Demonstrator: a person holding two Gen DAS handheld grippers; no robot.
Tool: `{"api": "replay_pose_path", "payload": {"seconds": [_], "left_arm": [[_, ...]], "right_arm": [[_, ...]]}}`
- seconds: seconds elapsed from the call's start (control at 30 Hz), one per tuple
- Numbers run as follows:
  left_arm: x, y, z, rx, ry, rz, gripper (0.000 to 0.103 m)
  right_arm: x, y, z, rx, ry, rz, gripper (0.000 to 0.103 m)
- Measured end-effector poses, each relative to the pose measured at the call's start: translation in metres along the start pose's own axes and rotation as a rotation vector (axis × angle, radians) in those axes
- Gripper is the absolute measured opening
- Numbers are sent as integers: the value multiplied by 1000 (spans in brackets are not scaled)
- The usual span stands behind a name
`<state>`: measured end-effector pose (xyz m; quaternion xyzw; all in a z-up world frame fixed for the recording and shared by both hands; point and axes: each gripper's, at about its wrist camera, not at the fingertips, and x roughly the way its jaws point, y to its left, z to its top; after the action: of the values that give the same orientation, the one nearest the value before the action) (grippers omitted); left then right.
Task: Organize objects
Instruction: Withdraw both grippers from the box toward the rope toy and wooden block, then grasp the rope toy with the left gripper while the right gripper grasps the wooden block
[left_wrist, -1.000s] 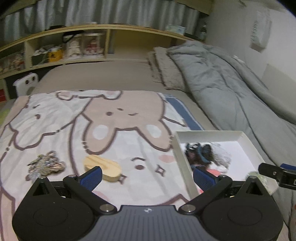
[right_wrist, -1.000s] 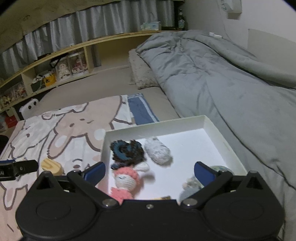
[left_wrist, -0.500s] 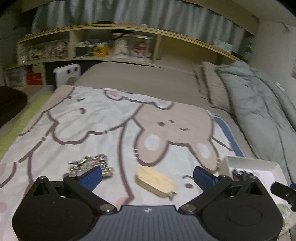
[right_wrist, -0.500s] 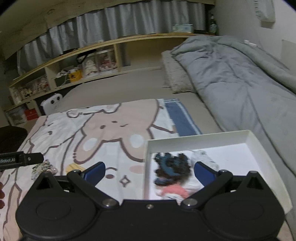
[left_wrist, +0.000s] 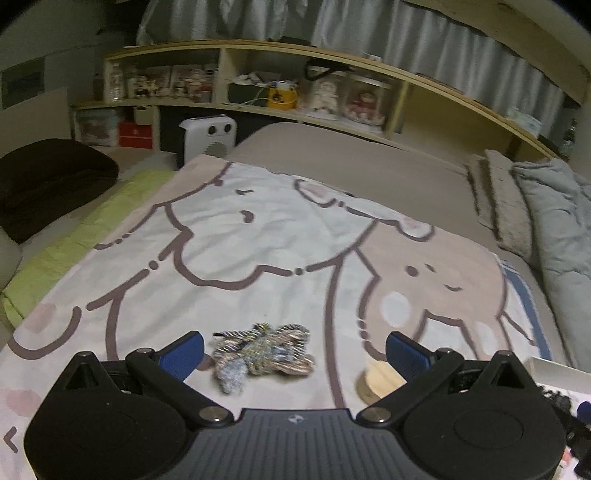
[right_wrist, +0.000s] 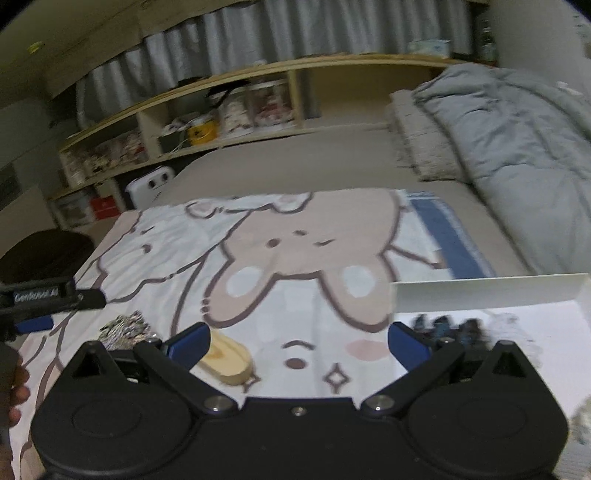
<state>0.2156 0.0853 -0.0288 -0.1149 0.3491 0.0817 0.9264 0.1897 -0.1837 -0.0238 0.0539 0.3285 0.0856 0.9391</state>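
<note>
A multicoloured knitted bundle (left_wrist: 263, 350) lies on the cartoon blanket (left_wrist: 258, 243), between and just ahead of my open left gripper's (left_wrist: 293, 350) blue fingertips. A pale wooden oval piece (left_wrist: 376, 382) rests by the right fingertip, partly hidden. In the right wrist view my right gripper (right_wrist: 298, 347) is open above the blanket; the wooden piece (right_wrist: 231, 360) lies by its left fingertip and the knitted bundle (right_wrist: 123, 330) is further left. The white box (right_wrist: 487, 291) at the right holds a dark blue-black yarn item (right_wrist: 443, 326), blurred. The left gripper (right_wrist: 44, 299) shows at the left edge.
A grey duvet (right_wrist: 517, 147) and a pillow (right_wrist: 424, 147) lie along the right of the bed. A wooden shelf (left_wrist: 295, 96) with jars and figures runs along the back. A white heater (left_wrist: 208, 136) and a dark cushion (left_wrist: 48, 184) stand left of the bed.
Both grippers have swung left. The knitted bundle now lies between the left gripper's fingertips, and the white box has slid to the right edge of both views.
</note>
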Motion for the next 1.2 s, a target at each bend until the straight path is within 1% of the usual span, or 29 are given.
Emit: {"api": "replay_pose_path", "payload": {"seconds": [0.1,0.2,0.23,0.3,0.37,0.6,0.67,0.73,0.8,0.9,1.03,1.2], "left_arm": [[12,5,0,-9,3,8,103],[26,8,1,-17,14,9,103],[31,10,1,-21,18,11,103],[42,13,1,-35,28,16,103],[53,17,0,-58,44,19,103],[85,32,-9,-171,110,-8,103],[91,32,-10,-172,126,-13,103],[96,31,-12,-158,130,-9,103],[100,30,-14,-149,132,2,103],[106,34,-17,-168,138,-1,103],[108,36,-20,-179,120,-4,103],[110,37,-20,-206,100,-13,102]], "right_arm": [[19,5,-6,-8,11,26,103],[33,17,-16,-91,-37,-4,103],[37,21,-19,-124,-37,-15,103],[49,28,-24,-173,-17,-26,103],[60,31,-29,-195,10,-20,103],[88,43,-44,-330,107,49,103],[95,45,-49,-376,128,32,103],[102,46,-52,-404,140,-13,103],[109,42,-50,-388,134,-48,103],[117,36,-45,-334,144,-51,103],[125,30,-42,-311,133,-118,103],[135,12,-30,-176,92,-184,103]]}}
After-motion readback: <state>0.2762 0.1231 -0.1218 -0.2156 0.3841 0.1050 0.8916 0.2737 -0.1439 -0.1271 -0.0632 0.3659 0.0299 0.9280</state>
